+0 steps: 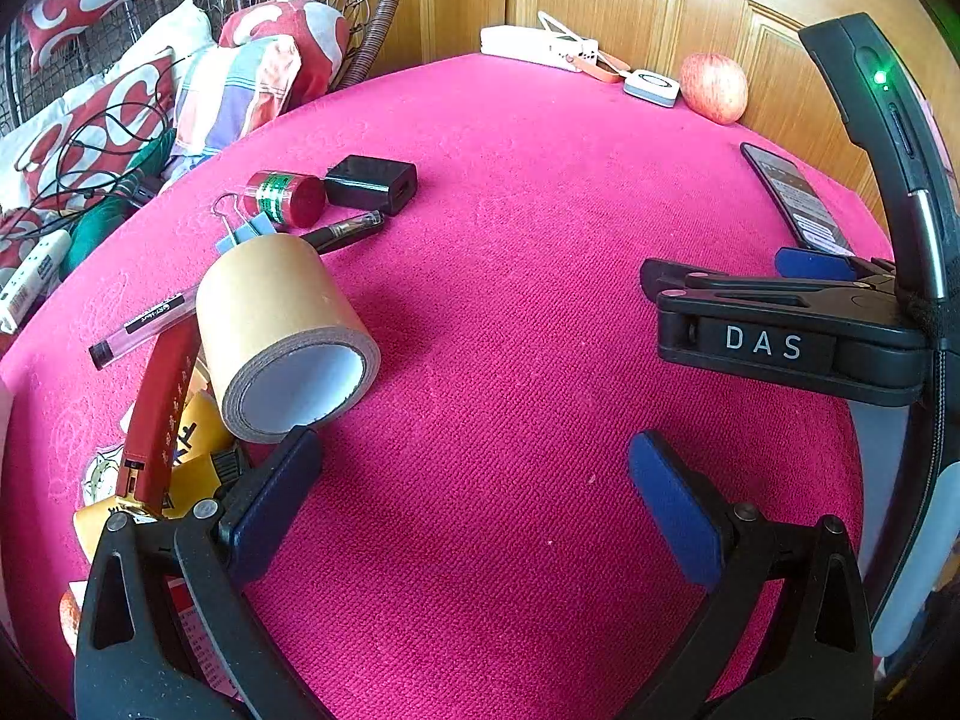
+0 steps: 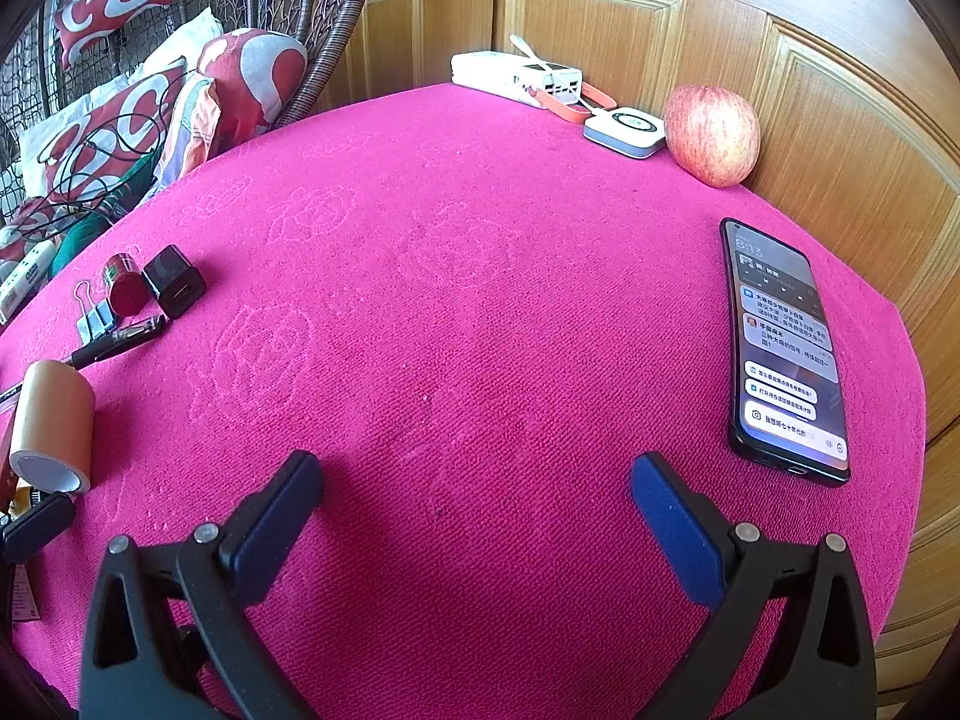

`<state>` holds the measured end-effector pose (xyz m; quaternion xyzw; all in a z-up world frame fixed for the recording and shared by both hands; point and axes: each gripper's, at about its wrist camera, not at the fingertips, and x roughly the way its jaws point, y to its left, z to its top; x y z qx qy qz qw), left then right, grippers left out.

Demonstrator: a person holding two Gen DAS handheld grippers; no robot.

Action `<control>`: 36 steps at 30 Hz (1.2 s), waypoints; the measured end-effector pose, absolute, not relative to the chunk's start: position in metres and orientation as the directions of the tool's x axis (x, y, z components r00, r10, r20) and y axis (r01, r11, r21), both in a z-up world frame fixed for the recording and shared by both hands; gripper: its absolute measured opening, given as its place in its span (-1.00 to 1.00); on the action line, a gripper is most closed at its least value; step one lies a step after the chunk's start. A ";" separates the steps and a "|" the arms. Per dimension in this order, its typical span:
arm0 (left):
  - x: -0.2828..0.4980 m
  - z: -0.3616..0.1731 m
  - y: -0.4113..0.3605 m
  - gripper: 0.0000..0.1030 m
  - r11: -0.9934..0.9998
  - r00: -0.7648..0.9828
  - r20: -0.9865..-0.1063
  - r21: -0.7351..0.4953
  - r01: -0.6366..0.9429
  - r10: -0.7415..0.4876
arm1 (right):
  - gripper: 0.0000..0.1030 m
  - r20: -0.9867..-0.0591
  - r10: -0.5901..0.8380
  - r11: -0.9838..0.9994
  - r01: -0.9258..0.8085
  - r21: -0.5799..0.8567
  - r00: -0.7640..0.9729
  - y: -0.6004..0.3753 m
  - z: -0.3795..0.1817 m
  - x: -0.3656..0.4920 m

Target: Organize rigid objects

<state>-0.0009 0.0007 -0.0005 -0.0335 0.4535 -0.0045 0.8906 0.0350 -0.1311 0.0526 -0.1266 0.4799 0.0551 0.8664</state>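
A roll of brown tape (image 1: 282, 330) lies on its side at the left of the pink table (image 1: 510, 240), just beyond the left finger of my open, empty left gripper (image 1: 474, 474). Behind the tape lie a black pen (image 1: 345, 231), a clear pen (image 1: 144, 321), a binder clip (image 1: 240, 228), a red tube (image 1: 285, 198) and a black charger cube (image 1: 372, 183). A red box (image 1: 159, 408) lies on yellow packets beside the tape. My right gripper (image 2: 477, 495) is open and empty over bare cloth; it also shows in the left wrist view (image 1: 720, 282).
A lit phone (image 2: 783, 354) lies at the right edge. An apple (image 2: 711, 135), a small white-grey device (image 2: 627, 132) and a white power strip (image 2: 516, 78) sit at the back against the wooden doors (image 2: 600, 12). Cushions and cables (image 2: 108, 144) lie off the left edge.
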 end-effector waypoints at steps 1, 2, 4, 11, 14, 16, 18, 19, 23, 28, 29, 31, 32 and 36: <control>-0.001 0.000 0.001 1.00 0.997 0.587 -0.808 -0.069 -0.023 -0.042 | 1.00 -0.847 -0.025 0.962 -0.217 -0.165 0.532 -0.131 0.053 0.035; -0.001 0.000 0.001 1.00 0.998 0.588 -0.808 -0.066 -0.023 -0.040 | 1.00 -0.846 -0.025 0.962 -0.217 -0.166 0.533 -0.131 0.053 0.035; -0.001 0.000 0.001 1.00 0.998 0.587 -0.808 -0.067 -0.023 -0.041 | 1.00 -0.844 -0.028 0.962 -0.216 -0.169 0.535 -0.131 0.052 0.035; -0.001 0.000 0.001 1.00 0.998 0.588 -0.808 -0.067 -0.022 -0.041 | 1.00 -0.843 -0.029 0.961 -0.216 -0.170 0.536 -0.131 0.053 0.035; -0.001 0.000 0.001 1.00 0.997 0.587 -0.808 -0.068 -0.023 -0.042 | 1.00 -0.843 -0.029 0.961 -0.216 -0.170 0.537 -0.131 0.053 0.035; -0.001 0.000 0.001 1.00 0.997 0.588 -0.808 -0.067 -0.022 -0.041 | 1.00 -0.843 -0.029 0.961 -0.216 -0.171 0.537 -0.131 0.053 0.035; -0.001 -0.001 0.001 1.00 0.998 0.590 -0.807 -0.064 -0.022 -0.039 | 1.00 -0.843 -0.029 0.961 -0.216 -0.171 0.537 -0.131 0.053 0.035; -0.001 0.000 0.001 1.00 0.997 0.587 -0.808 -0.069 -0.023 -0.043 | 1.00 -0.843 -0.028 0.962 -0.216 -0.169 0.537 -0.131 0.053 0.035; -0.001 0.000 0.001 1.00 0.997 0.587 -0.808 -0.068 -0.022 -0.042 | 1.00 -0.843 -0.029 0.961 -0.216 -0.171 0.537 -0.131 0.053 0.035; -0.001 0.000 0.001 1.00 0.997 0.588 -0.808 -0.069 -0.022 -0.042 | 1.00 -0.842 -0.031 0.961 -0.215 -0.174 0.539 -0.131 0.053 0.035; -0.001 0.000 0.001 1.00 0.997 0.587 -0.808 -0.069 -0.023 -0.043 | 1.00 -0.842 -0.032 0.961 -0.215 -0.174 0.539 -0.130 0.053 0.035; -0.001 0.000 0.001 1.00 0.997 0.587 -0.808 -0.070 -0.023 -0.043 | 1.00 -0.842 -0.031 0.961 -0.215 -0.174 0.539 -0.131 0.053 0.035; -0.001 0.000 0.001 1.00 0.997 0.588 -0.808 -0.069 -0.023 -0.043 | 1.00 -0.842 -0.031 0.961 -0.216 -0.174 0.539 -0.131 0.053 0.035; -0.001 0.000 0.001 1.00 0.997 0.587 -0.808 -0.070 -0.023 -0.044 | 1.00 -0.842 -0.031 0.961 -0.215 -0.174 0.539 -0.130 0.053 0.035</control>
